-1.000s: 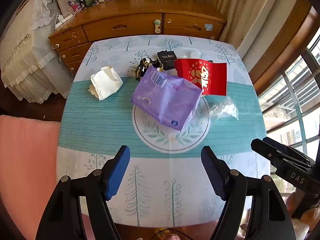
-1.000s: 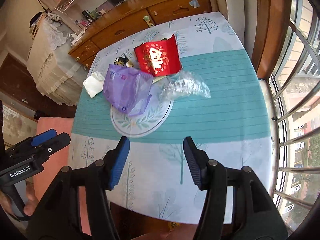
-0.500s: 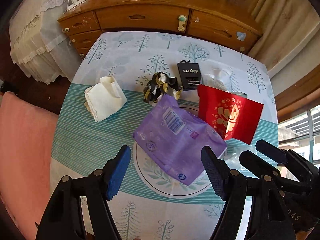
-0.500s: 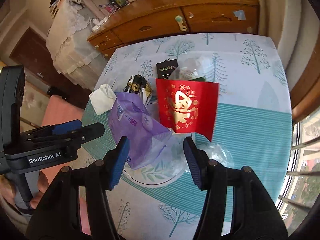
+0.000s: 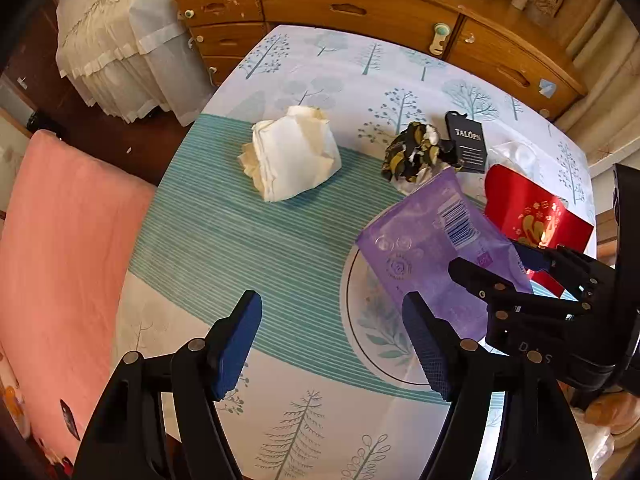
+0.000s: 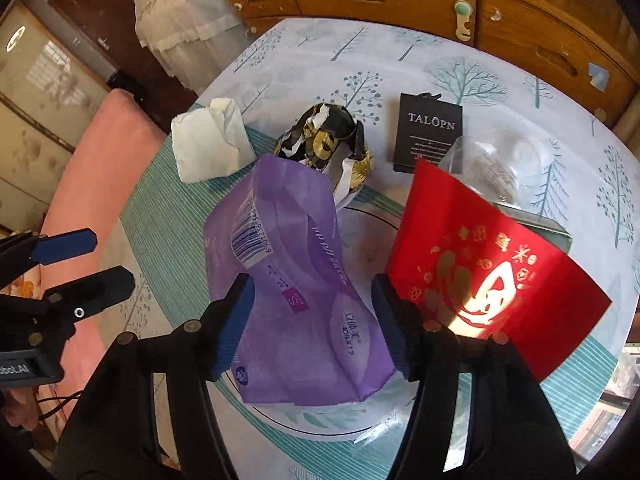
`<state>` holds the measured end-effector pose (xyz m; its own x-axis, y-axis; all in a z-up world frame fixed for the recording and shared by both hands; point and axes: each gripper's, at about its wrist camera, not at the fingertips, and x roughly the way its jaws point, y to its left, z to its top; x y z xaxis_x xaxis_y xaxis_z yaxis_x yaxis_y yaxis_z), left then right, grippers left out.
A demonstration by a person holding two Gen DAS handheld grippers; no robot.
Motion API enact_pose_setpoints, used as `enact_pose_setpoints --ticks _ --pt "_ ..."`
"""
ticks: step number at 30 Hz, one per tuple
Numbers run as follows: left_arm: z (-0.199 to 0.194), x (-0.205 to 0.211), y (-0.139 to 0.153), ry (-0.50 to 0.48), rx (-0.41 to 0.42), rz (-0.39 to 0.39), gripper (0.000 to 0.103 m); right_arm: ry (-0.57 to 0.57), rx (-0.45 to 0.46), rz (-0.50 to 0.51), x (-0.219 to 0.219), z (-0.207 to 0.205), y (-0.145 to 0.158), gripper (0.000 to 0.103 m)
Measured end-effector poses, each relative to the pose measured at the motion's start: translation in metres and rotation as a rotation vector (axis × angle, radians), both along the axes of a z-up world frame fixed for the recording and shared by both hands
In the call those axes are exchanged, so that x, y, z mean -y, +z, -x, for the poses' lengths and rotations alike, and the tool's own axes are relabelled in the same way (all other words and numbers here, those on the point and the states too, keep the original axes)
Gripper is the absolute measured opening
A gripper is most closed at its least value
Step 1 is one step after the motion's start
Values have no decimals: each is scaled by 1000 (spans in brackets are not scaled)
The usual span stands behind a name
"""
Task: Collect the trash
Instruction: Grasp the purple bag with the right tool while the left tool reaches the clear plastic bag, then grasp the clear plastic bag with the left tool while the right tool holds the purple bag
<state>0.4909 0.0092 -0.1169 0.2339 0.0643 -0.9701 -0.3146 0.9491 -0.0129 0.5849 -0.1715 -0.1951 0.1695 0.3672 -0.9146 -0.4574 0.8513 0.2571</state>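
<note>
A purple plastic wrapper (image 5: 436, 256) (image 6: 296, 280) lies across a leaf-patterned plate (image 6: 332, 432) on the tree-print table. My right gripper (image 6: 312, 292) (image 5: 486, 258) hangs just above it. Its jaws are opening with the wrapper between them, and the pads do not press on it. My left gripper (image 5: 332, 308) (image 6: 110, 258) stands open and empty over the teal stripes. Behind lie a crumpled white tissue (image 5: 292, 158) (image 6: 208, 146), a black-and-gold crumpled wrapper (image 5: 412, 152) (image 6: 324, 140), a black TALOPN card (image 5: 468, 144) (image 6: 430, 132), a red envelope (image 5: 532, 216) (image 6: 488, 272) and a clear plastic bag (image 5: 516, 156) (image 6: 504, 160).
A wooden dresser (image 5: 360, 4) stands right behind the table's far edge. A pink cushioned seat (image 5: 52, 248) borders the table on the left, with lace-draped furniture (image 5: 120, 60) beyond it. A hand (image 6: 20, 416) holds the left gripper's handle.
Both grippers have come forward and down over the table, rolling as they went. The right one now hangs over the purple wrapper with its jaws slightly wider. No trash has moved.
</note>
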Motion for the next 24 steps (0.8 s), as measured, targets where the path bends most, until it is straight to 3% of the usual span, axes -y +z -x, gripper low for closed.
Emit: enact_pose_setpoints --ticks 3,4,6,9,15,24 --pt "2 -2 -4 6 -8 2 75 25 -10 -16 -5 3 -8 55" --pt "2 -1 -6 6 -11 2 75 30 -13 -24 -6 4 -9 39" --pt "2 0 -6 3 -12 4 75 40 -20 -45 -6 9 -9 20" --pt "0 4 -2 -12 -3 11 75 50 5 -78 -2 18 2 7" --pt "-12 29 15 -91 38 32 75 -8 105 -137 30 31 46 5" --pt "-34 101 19 -282 50 94 75 -268 219 -174 132 43 104 5"
